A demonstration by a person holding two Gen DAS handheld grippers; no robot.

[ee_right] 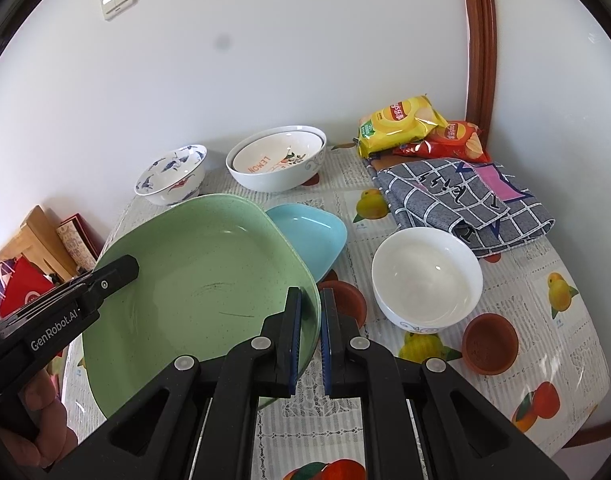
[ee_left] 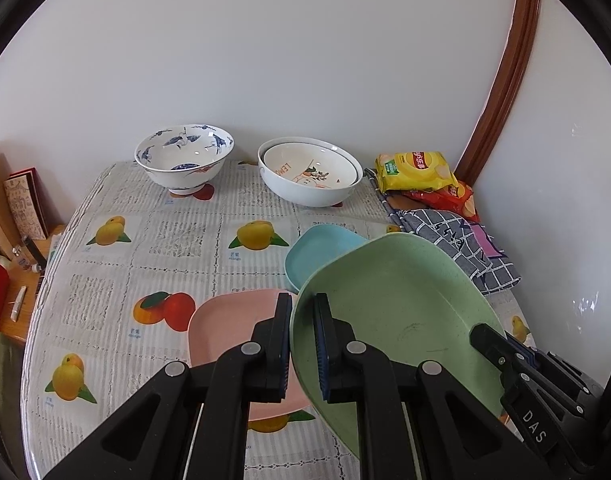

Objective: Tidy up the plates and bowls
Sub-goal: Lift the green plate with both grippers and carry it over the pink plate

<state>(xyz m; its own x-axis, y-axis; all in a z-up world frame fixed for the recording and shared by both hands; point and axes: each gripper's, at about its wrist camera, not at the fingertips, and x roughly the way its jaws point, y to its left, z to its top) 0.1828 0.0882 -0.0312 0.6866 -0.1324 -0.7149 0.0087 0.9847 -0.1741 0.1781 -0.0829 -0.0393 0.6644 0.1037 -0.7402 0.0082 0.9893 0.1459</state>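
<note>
A large green plate (ee_left: 393, 312) hangs above the table, held by both grippers. My left gripper (ee_left: 303, 300) is shut on its left rim, and it shows in the right wrist view as a black finger (ee_right: 125, 268) lying on the plate (ee_right: 193, 280). My right gripper (ee_right: 311, 292) is shut on the right rim and appears at the plate's right edge (ee_left: 485, 336). Under the green plate lie a pink plate (ee_left: 233, 320) and a blue plate (ee_right: 309, 232). A plain white bowl (ee_right: 425, 276) stands to the right.
By the wall stand a blue-patterned bowl (ee_left: 183, 160) and two nested lemon bowls (ee_left: 309, 176). Crisp bags (ee_right: 397, 124) and a folded checked cloth (ee_right: 465, 200) fill the back right corner. Two small brown dishes (ee_right: 489, 344) (ee_right: 345, 296) sit near the white bowl. Clutter stands off the table's left edge.
</note>
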